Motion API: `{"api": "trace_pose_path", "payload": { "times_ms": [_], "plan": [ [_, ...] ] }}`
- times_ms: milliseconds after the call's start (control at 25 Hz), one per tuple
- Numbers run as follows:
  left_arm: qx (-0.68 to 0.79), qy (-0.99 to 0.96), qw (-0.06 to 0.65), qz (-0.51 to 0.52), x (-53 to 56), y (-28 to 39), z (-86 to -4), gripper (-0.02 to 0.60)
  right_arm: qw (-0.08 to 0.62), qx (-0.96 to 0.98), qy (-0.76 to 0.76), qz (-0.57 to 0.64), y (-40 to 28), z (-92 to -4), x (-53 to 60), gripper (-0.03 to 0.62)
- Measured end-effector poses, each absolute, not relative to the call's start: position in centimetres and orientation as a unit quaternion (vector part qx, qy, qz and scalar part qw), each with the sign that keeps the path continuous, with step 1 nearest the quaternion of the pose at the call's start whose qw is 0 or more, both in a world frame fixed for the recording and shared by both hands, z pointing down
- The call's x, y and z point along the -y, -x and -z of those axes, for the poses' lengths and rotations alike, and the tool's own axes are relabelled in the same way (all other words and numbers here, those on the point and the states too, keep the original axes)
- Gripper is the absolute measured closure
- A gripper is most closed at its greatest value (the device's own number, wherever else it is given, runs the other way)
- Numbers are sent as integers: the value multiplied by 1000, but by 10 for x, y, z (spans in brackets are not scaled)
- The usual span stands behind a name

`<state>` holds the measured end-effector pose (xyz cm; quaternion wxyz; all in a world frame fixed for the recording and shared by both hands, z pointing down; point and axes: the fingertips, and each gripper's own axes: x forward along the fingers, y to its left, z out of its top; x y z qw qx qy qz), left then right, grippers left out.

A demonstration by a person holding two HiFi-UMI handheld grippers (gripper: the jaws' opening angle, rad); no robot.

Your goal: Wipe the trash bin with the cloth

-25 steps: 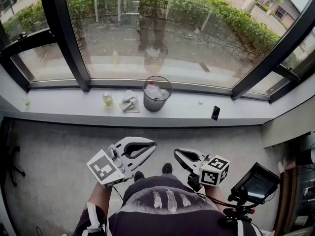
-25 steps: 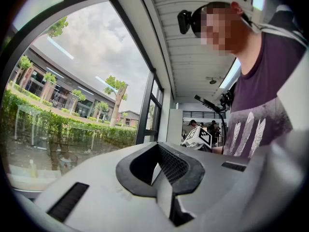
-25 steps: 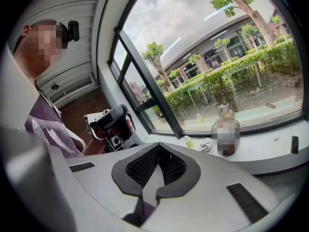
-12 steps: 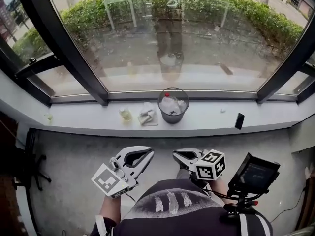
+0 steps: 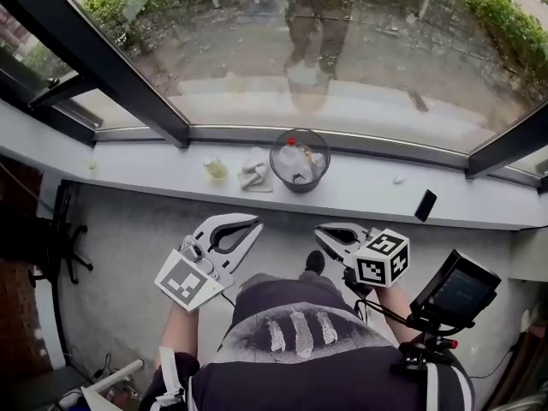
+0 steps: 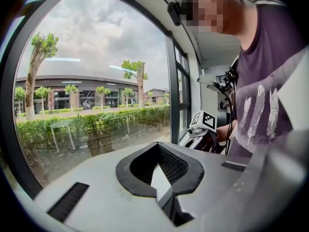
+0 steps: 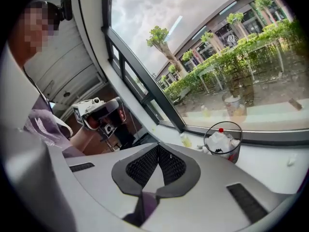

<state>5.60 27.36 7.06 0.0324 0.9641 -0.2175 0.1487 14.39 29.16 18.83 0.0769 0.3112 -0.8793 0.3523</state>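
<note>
A dark see-through trash bin (image 5: 299, 160) stands on the white window ledge (image 5: 360, 197), with crumpled paper and a red-capped bottle inside. The right gripper view also holds the bin (image 7: 222, 142), ahead and to the right of the jaws. A crumpled light cloth (image 5: 253, 176) lies on the ledge just left of the bin. My left gripper (image 5: 249, 223) is shut and empty, held over the floor short of the ledge. My right gripper (image 5: 323, 232) is also shut and empty, beside it. Both sit well apart from bin and cloth.
A small yellowish bottle (image 5: 213, 169) stands left of the cloth. A black phone (image 5: 424, 205) lies at the ledge's right part. Big window panes with black frames (image 5: 103, 67) rise behind the ledge. A dark chair (image 5: 64, 238) stands on the floor at left.
The ledge, bin and cloth have come closer and lower in the head view as the person stepped toward the window. Both grippers moved forward with the body, still shut.
</note>
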Motion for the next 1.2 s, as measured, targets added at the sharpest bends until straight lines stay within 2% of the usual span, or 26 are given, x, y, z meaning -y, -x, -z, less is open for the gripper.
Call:
{"api": "trace_pose_path", "payload": {
  "times_ms": [240, 400, 560, 760, 880, 1200],
  "plan": [
    [200, -968, 14, -150, -238, -68, -71, 584, 102, 893, -323, -298, -146, -176, -259, 594],
    [150, -977, -31, -146, -227, -70, -77, 584, 117, 883, -334, -308, -141, -183, -249, 594],
    [117, -976, -73, -166, -190, -52, -95, 584, 129, 873, -350, -314, -126, -184, -229, 594],
    [95, -978, -74, -168, -137, -18, -103, 584, 130, 848, -369, -357, -96, -181, -197, 594],
    [101, -974, -55, -194, -98, 11, -129, 584, 149, 839, -378, -361, -72, -189, -172, 594],
    [104, -928, -91, -345, -22, 35, -271, 584, 208, 825, -374, -369, -51, -224, -139, 594]
  ]
}}
